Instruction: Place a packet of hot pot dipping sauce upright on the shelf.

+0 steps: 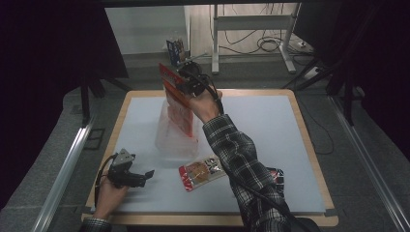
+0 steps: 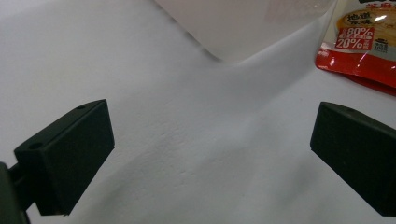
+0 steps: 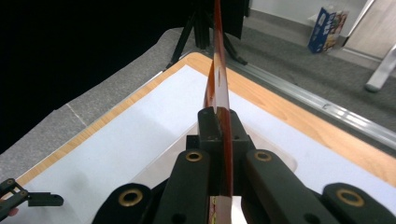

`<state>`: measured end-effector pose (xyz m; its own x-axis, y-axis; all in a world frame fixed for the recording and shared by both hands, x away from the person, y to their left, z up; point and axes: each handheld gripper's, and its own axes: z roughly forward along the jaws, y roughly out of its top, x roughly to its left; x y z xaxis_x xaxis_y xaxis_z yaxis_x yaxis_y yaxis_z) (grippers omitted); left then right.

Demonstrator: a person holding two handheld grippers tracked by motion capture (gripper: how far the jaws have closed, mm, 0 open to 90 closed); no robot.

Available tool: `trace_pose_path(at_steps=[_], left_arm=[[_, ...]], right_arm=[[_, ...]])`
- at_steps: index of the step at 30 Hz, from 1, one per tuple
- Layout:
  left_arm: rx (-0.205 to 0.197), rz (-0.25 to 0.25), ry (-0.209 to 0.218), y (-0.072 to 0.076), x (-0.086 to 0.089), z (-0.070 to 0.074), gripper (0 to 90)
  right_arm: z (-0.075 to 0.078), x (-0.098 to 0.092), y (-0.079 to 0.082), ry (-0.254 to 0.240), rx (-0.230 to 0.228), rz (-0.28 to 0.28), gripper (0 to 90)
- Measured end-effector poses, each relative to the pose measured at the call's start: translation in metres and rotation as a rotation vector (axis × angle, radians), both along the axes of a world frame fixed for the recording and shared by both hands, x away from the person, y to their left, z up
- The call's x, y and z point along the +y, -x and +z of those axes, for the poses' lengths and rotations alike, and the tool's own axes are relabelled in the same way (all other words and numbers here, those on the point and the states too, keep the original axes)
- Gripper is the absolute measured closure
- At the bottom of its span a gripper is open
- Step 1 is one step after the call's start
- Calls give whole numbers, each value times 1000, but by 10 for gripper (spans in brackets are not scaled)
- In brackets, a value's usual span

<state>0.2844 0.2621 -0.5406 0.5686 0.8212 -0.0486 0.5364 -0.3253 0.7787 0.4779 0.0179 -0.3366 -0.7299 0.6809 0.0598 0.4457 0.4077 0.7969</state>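
Note:
My right gripper (image 1: 187,83) is shut on the top of a flat red snack packet (image 1: 170,89), held upright above the middle of the table. The packet's lower part hangs into a clear plastic bag (image 1: 169,140) that stands on the white mat. In the right gripper view the packet (image 3: 218,79) is edge-on between the shut jaws of the right gripper (image 3: 219,123), with the clear bag (image 3: 159,168) below. My left gripper (image 1: 145,176) rests open at the front left, nothing between its fingers (image 2: 70,158). A second red packet (image 1: 200,172) lies flat in front of the bag.
The white mat (image 1: 270,125) covers a wooden table (image 1: 309,145). A dark red packet (image 1: 277,175) lies partly behind the right sleeve. In the left gripper view the clear bag (image 2: 243,28) and the lying packet (image 2: 364,46) are just ahead. A blue box (image 1: 175,50) stands on the floor beyond.

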Motion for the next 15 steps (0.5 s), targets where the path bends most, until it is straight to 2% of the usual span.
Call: trace_pose_path(at_steps=[4,6,9,15], left_arm=[[0,-2,-2,0,-1,0,0],[2,-5,-7,0,-1,0,0],[4,-6,-9,0,-1,0,0],[4,-11,-16,-1,-2,-1,0]], right_arm=[[-11,-1,-3,10,4,2,888],[-21,-1,-5,6,13,7,888],[-22,-4,-6,-1,13,8,888],[-30,-17,-11,40,-13,-29,886]])
